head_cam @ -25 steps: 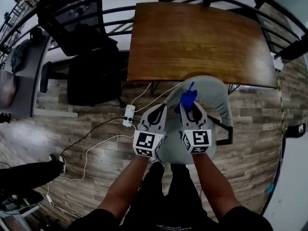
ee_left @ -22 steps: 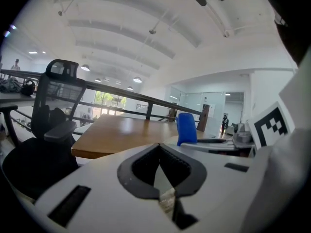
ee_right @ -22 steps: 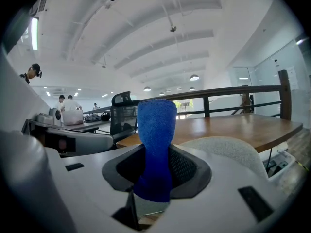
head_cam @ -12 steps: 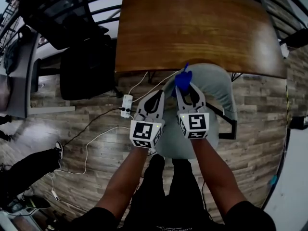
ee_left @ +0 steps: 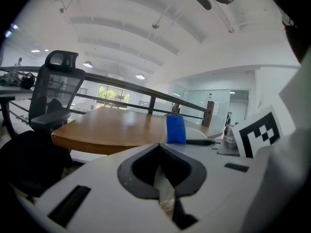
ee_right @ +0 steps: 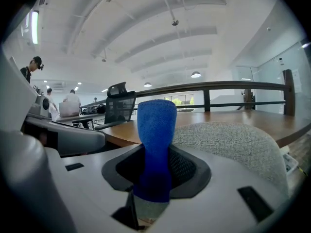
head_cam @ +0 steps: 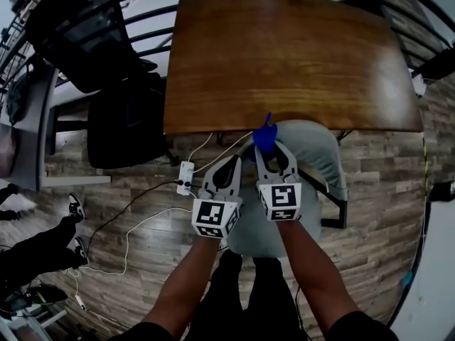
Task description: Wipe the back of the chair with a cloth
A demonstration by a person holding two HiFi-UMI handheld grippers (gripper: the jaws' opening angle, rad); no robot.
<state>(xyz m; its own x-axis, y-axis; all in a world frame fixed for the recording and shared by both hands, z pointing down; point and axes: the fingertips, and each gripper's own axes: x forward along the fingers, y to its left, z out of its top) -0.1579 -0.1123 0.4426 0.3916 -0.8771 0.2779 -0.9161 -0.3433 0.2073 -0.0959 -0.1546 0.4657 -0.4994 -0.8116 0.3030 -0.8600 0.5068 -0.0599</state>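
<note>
The right tool [head_cam: 269, 150] is clamped shut on a blue cloth [head_cam: 266, 136], which stands up out of its jaws. The left tool [head_cam: 227, 170], just beside it on the left, has its jaws together with nothing between them.

The grey chair [head_cam: 318, 150] sits pushed in at the near edge of the table [head_cam: 284, 55]. Its back runs left to right along that edge. It lies just right of the cloth and slightly beyond it, so the right tool is the nearer one, and I judge a sweep to the right would start the wipe.

The head view gives this layout from above. Only the right gripper view shows the woven chair back close beside the cloth, though I cannot tell whether they touch.
</note>
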